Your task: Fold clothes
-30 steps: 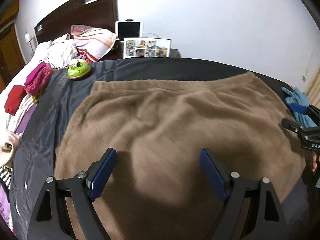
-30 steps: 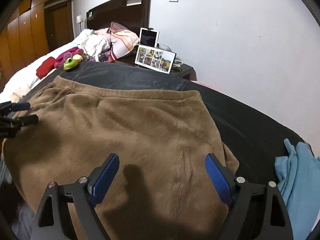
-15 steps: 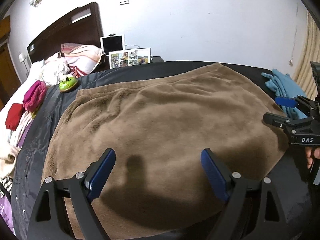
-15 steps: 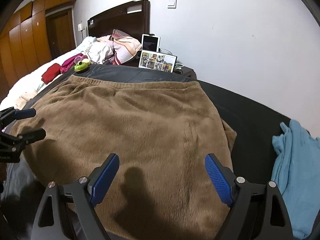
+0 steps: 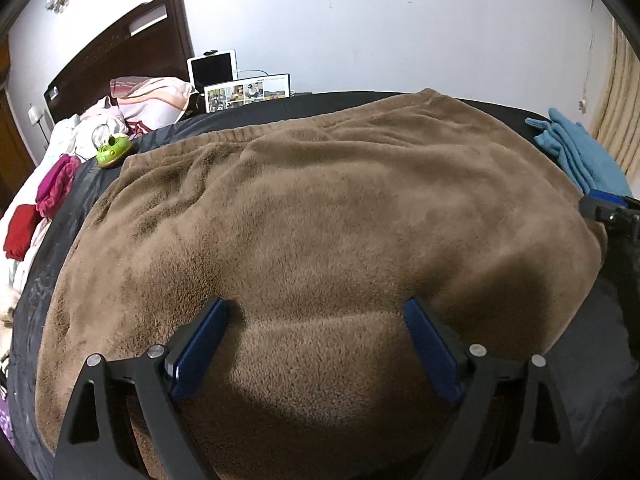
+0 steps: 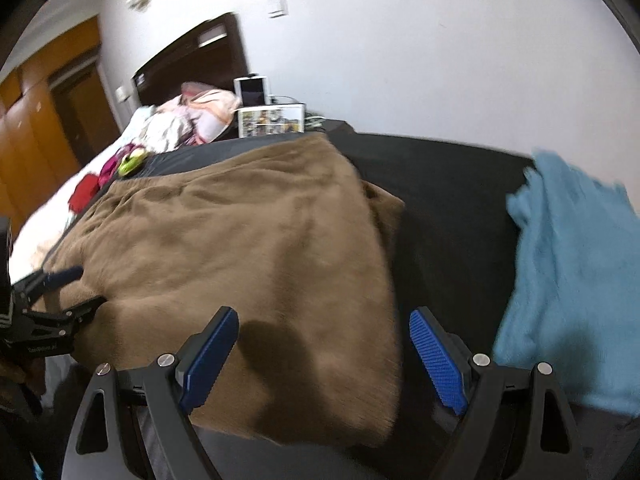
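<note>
A brown fleece garment [image 5: 320,208] lies spread flat on the black sheet [image 5: 592,380] of a bed. My left gripper [image 5: 316,312] hovers over the garment's near part. Its jaws are opening wider, and only the fleece surface lies below them. My right gripper [image 6: 324,316] is open above the garment's [image 6: 248,248] near right corner, its right finger [image 6: 438,360] over bare black sheet [image 6: 444,208]. Each gripper shows in the other's view: the right gripper [image 5: 604,208] at the garment's right edge, the left gripper [image 6: 60,292] at its left edge.
A folded blue cloth [image 6: 572,272] lies on the sheet right of the garment, also the blue cloth [image 5: 576,152] at far right. A green toy [image 5: 113,151], red and pink clothes [image 5: 40,204], pillows [image 5: 148,100] and a photo frame [image 5: 248,96] crowd the headboard end.
Both grippers drew back toward the garment's near edge. The right gripper shifted right, so the blue cloth now looms larger beside it. Both stayed open with nothing gripped.
</note>
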`<state>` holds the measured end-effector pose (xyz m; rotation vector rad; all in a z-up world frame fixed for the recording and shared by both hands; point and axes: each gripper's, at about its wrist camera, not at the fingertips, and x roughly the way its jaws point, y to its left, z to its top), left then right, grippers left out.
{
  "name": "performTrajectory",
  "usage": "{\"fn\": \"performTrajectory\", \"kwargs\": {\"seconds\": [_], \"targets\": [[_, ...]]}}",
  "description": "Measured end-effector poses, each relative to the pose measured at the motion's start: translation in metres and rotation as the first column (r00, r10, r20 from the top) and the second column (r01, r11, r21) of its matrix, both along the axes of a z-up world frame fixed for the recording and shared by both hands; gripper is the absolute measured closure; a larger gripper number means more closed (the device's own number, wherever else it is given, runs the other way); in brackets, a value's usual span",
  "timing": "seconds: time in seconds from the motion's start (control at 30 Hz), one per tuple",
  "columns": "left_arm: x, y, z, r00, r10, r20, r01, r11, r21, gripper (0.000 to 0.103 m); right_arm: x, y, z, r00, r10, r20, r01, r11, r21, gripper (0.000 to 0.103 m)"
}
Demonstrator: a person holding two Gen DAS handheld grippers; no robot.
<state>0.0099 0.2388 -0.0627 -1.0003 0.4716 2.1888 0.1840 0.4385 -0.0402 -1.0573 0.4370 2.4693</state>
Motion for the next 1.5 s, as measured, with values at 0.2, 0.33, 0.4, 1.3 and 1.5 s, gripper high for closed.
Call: {"fn": "performTrajectory", "kwargs": {"seconds": [0.2, 0.33, 0.4, 1.3, 1.5], "targets": [[0.001, -0.001, -0.003, 1.0, -0.004, -0.014, 0.004, 1.0, 0.019, 0.009, 0.031, 0.027, -0.009, 0.993, -0.113, -0.017, 0.11, 0.987, -0.119, 0.014], [0.001, -0.003, -0.004, 1.0, -0.009, -0.011, 0.009, 0.999, 0.031, 0.009, 0.04, 0.037, -0.02, 0.989, -0.148, -0.019, 0.14, 0.967, -0.211, 0.014], [0.001, -0.004, -0.004, 1.0, -0.011, -0.013, 0.011, 0.999, 0.038, 0.009, 0.041, 0.036, -0.024, 0.989, -0.147, -0.026, 0.136, 0.958, -0.252, 0.014], [0.002, -0.011, -0.005, 0.999, -0.037, 0.001, 0.037, 0.996, 0.085, 0.008, -0.009, 0.007, -0.036, 0.946, -0.266, -0.185, 0.11, 0.8, -0.59, 0.013], [0.003, -0.011, -0.005, 0.999, -0.039, 0.004, 0.039, 0.995, 0.089, 0.008, -0.017, 0.012, -0.037, 0.911, -0.346, -0.225, 0.127, 0.753, -0.646, 0.001]]}}
